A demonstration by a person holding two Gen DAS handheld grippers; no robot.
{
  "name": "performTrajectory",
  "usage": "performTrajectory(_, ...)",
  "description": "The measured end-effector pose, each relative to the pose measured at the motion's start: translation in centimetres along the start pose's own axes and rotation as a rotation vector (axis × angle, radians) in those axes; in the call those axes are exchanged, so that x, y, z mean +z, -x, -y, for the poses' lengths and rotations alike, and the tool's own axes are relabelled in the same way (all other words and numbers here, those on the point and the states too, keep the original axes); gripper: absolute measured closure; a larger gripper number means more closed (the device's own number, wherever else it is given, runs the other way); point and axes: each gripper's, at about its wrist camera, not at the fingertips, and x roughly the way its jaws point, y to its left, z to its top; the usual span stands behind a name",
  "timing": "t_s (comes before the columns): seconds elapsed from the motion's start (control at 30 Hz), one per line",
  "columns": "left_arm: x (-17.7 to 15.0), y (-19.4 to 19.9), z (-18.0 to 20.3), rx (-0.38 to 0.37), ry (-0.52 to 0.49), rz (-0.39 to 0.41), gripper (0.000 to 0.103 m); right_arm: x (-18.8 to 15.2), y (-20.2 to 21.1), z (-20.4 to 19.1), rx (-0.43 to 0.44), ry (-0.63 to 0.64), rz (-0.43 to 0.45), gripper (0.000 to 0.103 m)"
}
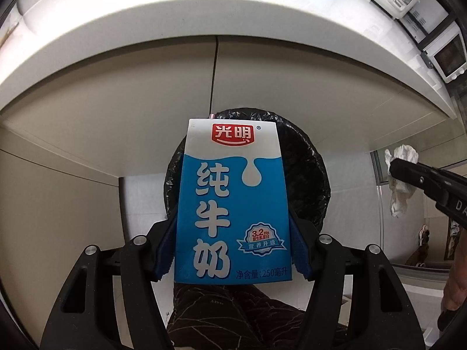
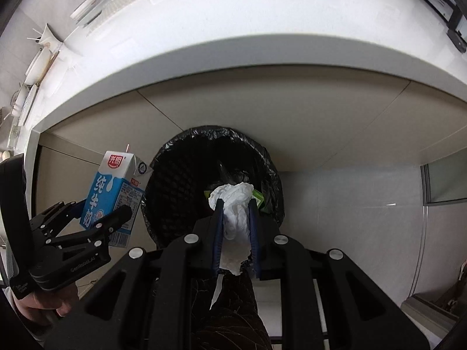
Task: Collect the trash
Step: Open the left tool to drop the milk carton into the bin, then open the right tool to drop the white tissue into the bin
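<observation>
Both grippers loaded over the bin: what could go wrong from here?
1. In the right wrist view the milk carton in the left gripper sits left of the bin rim; released there, it may miss.
2. The crumpled tissue in the right gripper is light and may cling to the pads.

Below your right tool, a black-lined bin stands on the pale tiled floor, against the table.

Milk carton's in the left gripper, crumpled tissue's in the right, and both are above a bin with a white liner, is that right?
Not quite: the bin liner is black, as the right wrist view shows. The rest holds: the left gripper clamps the milk carton and the right gripper clamps the tissue, both above the bin.
</observation>
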Motion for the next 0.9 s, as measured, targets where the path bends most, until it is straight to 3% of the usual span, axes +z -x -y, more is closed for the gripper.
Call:
performTrajectory(0.3,1.1,-2.4,1.6,0.021,-0.034,-0.023,0.040,-0.4,-0.4,-0.1,-0.002,0.010,-0.016,0.088)
performTrajectory(0.53,2.0,-2.3,2.7,-0.011,-0.057,-0.019,0.039,-0.5,-0.2,0.3,-0.004,-0.002,-0.017,0.088)
performTrajectory(0.67,2.2,-1.7,3.1,-0.006,-0.050,0.007,0.023,-0.4,-0.3,0.5,-0.002,-0.013,-0.017,0.088)
performTrajectory(0.9,2.7,-0.4,2.5,-0.034,-0.020,0.044,0.011,0.2,-0.5,0.1,0.006,-0.006,-0.019,0.088)
